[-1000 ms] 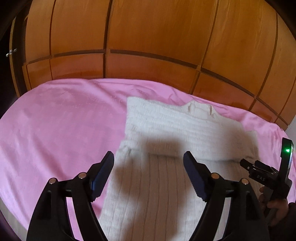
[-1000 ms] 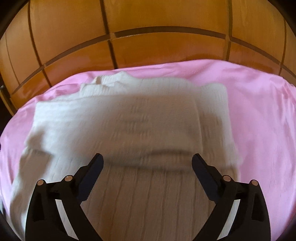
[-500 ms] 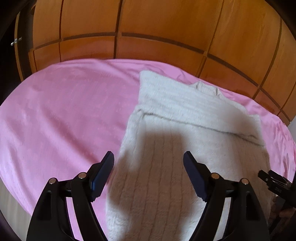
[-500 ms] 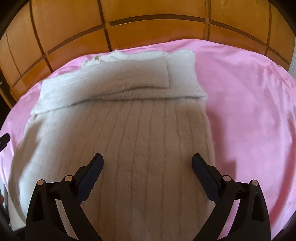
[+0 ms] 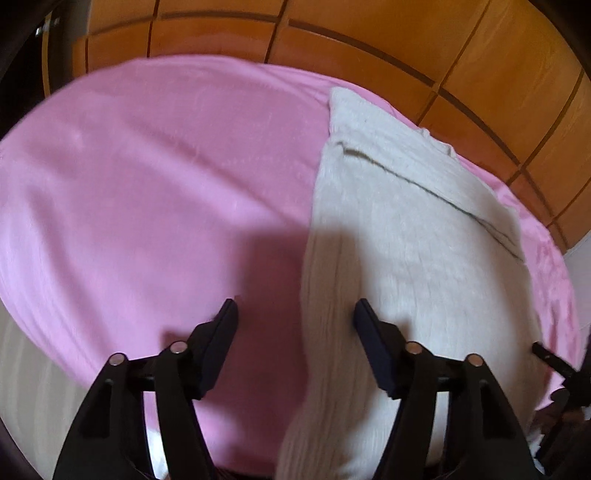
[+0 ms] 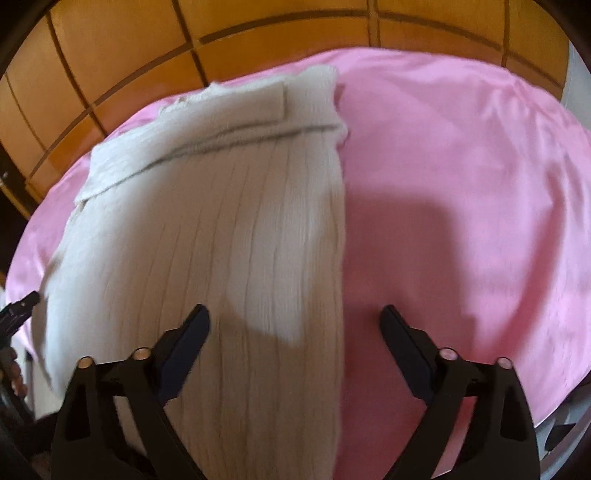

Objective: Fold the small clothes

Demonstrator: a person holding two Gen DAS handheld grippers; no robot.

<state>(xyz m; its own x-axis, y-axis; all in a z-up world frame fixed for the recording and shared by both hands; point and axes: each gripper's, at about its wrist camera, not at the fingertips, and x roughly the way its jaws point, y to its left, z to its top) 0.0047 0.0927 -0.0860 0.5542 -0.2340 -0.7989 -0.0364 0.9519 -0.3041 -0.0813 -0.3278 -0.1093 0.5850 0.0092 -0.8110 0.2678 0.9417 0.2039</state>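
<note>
A cream ribbed knit sweater [image 5: 406, 229] lies flat on a pink bedsheet [image 5: 147, 177], its sleeves folded across the far end. My left gripper [image 5: 295, 314] is open and empty, straddling the sweater's left edge near its near end. In the right wrist view the sweater [image 6: 229, 221] lies left of centre on the sheet [image 6: 461, 184]. My right gripper [image 6: 295, 325] is open and empty, straddling the sweater's right edge. The right gripper's tip [image 5: 554, 358] shows at the far right of the left wrist view, and the left gripper's tip [image 6: 18, 310] at the far left of the right wrist view.
Orange wooden wardrobe panels [image 5: 332, 33] stand behind the bed and also show in the right wrist view [image 6: 147, 55]. The bed's near edge [image 5: 29, 369] drops away at lower left. A pale wall strip [image 6: 576, 74] is at the right.
Both grippers have pulled back toward the sweater's near end and spread apart, left to its left edge, right to its right edge. Both stayed open.
</note>
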